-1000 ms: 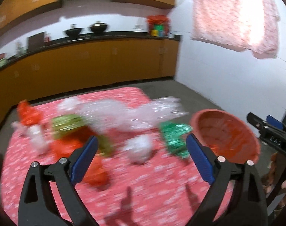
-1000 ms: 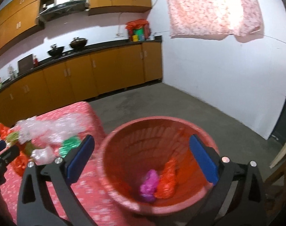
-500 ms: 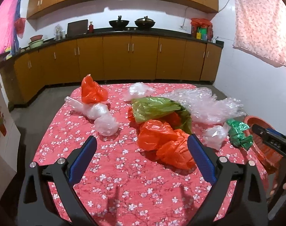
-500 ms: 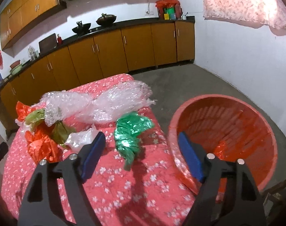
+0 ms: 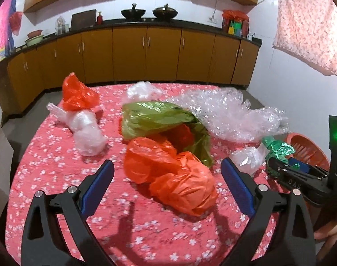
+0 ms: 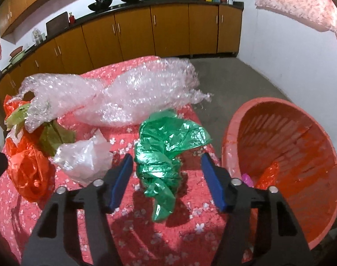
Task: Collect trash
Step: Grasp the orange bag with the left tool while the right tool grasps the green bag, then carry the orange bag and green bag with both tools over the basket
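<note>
Two grippers have swung away from the basket and now face the littered table. A second ago the right gripper hung over the orange basket, which sits off the table edge to its right and already holds a pink scrap and an orange one; it has since turned back and dropped low, so the crumpled green foil bag lies directly between its widely parted fingers, not yet touched. A small clear bag lies just left of its left finger, and the bubble wrap sprawls beyond the green bag. The left gripper, jaws also spread wide and empty, has steadied from a blurred sweep and points at the orange plastic bag straight ahead, with an olive-green bag just past it. The shift suggests one drop is finished and the next pick is being lined up: the right tool looks ready to close on the green bag and carry it rightward to the basket, though thin film may slip from a shallow pinch.
</note>
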### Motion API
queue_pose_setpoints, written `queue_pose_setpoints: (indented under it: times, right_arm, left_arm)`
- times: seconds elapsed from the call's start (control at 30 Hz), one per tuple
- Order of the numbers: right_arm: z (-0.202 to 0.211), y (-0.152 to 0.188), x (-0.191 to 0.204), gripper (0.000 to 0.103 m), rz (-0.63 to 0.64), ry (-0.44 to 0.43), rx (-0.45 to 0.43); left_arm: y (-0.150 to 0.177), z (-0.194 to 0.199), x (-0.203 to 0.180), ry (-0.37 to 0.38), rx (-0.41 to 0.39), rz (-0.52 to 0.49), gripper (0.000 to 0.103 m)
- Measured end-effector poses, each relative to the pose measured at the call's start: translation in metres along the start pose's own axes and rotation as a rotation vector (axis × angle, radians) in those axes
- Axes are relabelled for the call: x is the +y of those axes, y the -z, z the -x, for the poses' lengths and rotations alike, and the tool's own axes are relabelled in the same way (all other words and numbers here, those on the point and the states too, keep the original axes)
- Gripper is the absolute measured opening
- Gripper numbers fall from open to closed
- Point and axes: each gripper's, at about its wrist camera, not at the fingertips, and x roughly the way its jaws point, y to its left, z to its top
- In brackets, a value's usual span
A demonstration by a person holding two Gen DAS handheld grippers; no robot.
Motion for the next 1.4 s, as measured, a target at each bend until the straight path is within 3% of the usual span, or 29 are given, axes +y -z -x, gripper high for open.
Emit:
queue_pose_setpoints:
  times: [0.33,0.53,0.6,0.63,0.83,1.4]
  right_arm:
    - [-0.008,0.001,-0.004,0.053,-0.016,-0.021,0.024]
    - [-0.012,-0.002,-0.005,0.053,-0.018,-0.027,0.037]
    - [-0.013,-0.002,-0.005,0.047,-0.015,-0.032,0.036]
    - [-0.013,-0.002,-0.005,0.043,-0.011,-0.037,0.037]
    - [-0.005,0.0,0.0,0.039,0.005,-0.056,0.022]
    - [0.058,0.028,-0.01,0.039,-0.016,-0.102,-0.04]
  left_arm:
    - [0.003,-0.029,-0.005,-0.066,0.094,0.018,0.095]
    - [0.004,-0.035,0.002,-0.053,0.135,0.052,0.081]
    - [0.005,-0.035,0.003,-0.04,0.141,0.052,0.075]
    - [0.005,-0.035,0.003,-0.038,0.142,0.053,0.072]
    - [0.009,-0.026,0.01,-0.008,0.139,0.048,0.06]
    - [0.031,0.026,0.044,0.03,0.09,0.035,0.053]
